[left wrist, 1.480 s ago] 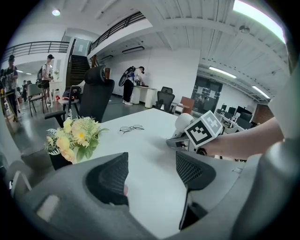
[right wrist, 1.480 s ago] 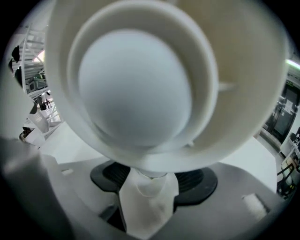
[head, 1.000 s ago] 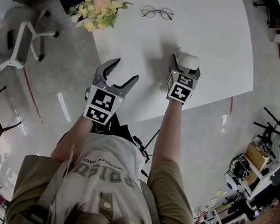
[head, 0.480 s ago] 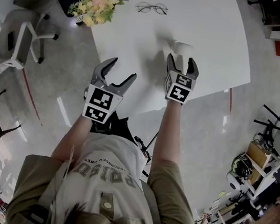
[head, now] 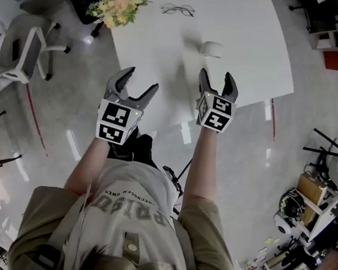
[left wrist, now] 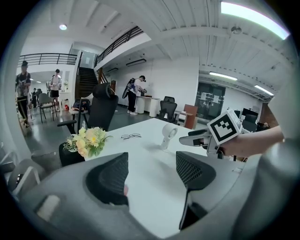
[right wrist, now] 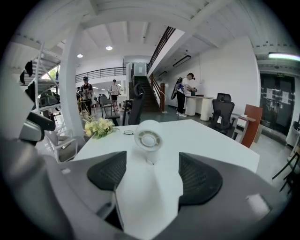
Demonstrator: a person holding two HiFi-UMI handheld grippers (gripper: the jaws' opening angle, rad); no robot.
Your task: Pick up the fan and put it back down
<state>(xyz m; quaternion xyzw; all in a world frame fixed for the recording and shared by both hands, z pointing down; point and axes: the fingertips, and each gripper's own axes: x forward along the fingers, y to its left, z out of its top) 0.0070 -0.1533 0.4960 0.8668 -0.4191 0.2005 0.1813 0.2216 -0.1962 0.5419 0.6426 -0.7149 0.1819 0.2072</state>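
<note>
Backed the right gripper off the fan since 1 s ago: then w/ the fan btw. its jaws, now clear of it and lower in the frame. In the right gripper view, jaws apart, only bare table btw. them, fan upright straight ahead beyond the tips. Left gripper at centre-left of the head view, jaws also apart and empty, approx. same place as before.

Fan standing free on the white table, upper centre of the head view, touched by nothing. Flowers at upper left and glasses at top centre, both well apart from it.

Judging from this: pick-up and put-down prob. both done, fan released, no tilt seen. Left to do: little or nothing, perhaps only to draw both grippers further back.
</note>
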